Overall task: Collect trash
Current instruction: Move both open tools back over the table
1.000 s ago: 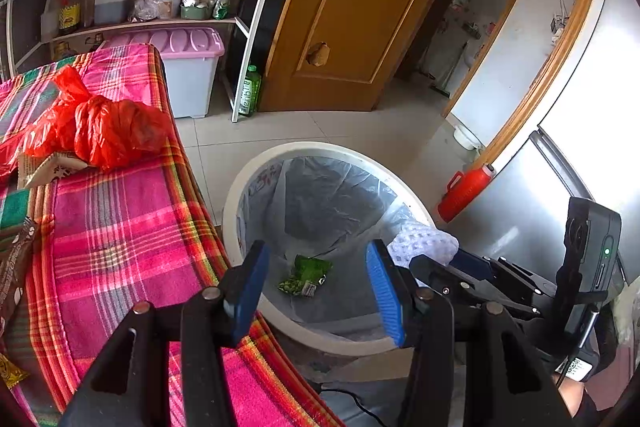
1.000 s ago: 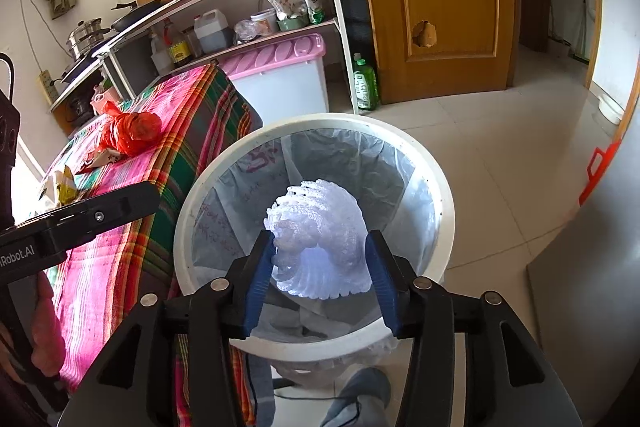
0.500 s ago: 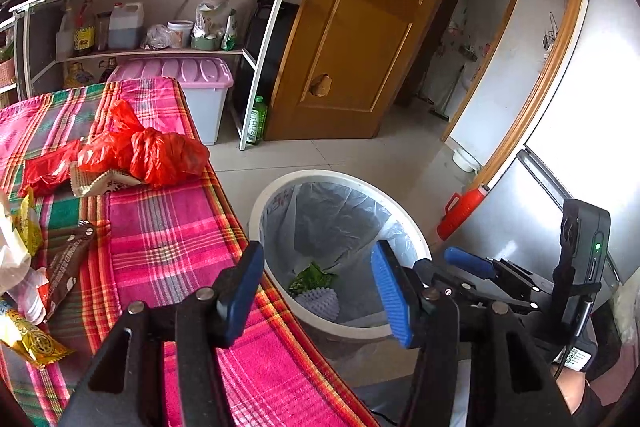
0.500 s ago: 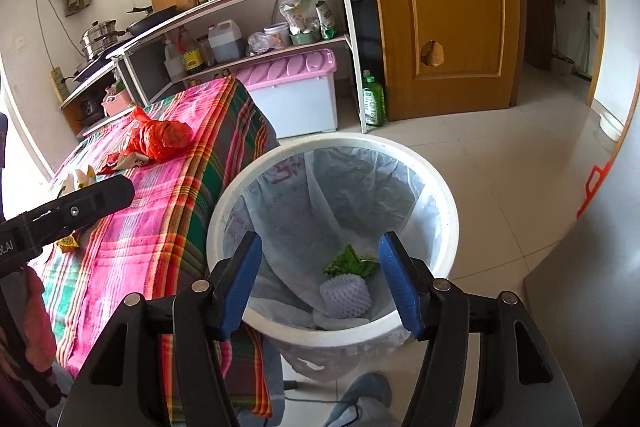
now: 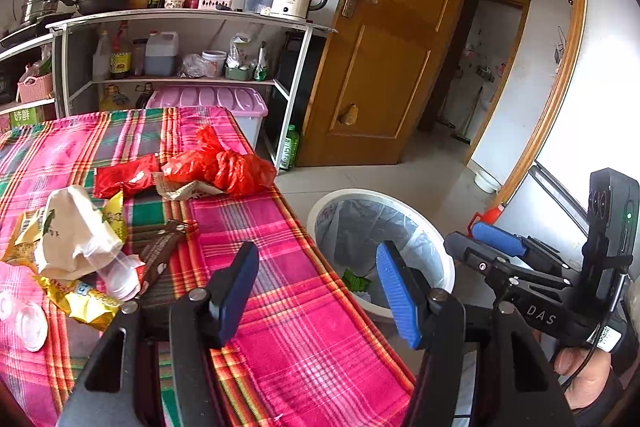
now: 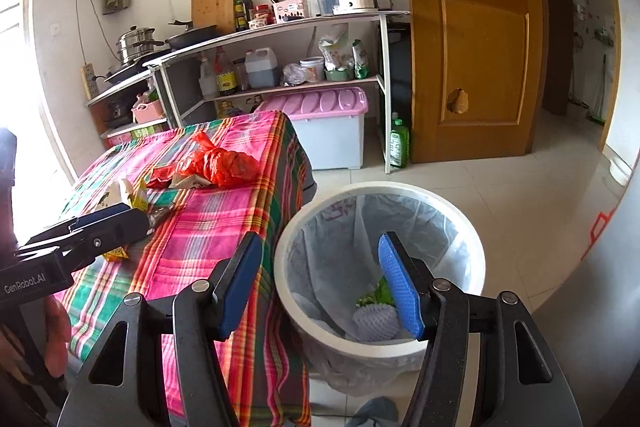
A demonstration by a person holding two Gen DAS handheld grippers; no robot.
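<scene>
A white trash bin lined with a clear bag stands on the floor beside the table; it also shows in the left wrist view. Inside lie a white foam net and a green wrapper. My right gripper is open and empty above the bin's near rim. My left gripper is open and empty over the table's right edge. On the plaid tablecloth lie a red plastic bag, a red packet, a brown wrapper, crumpled white paper and yellow wrappers.
A shelf rack with bottles, a kettle and a pan stands behind the table. A pink-lidded storage box sits under it. A wooden door is at the right, with tiled floor around the bin.
The right gripper has let go of the white foam net, which now lies in the bin. Both grippers have pulled back and up; more of the table shows.
</scene>
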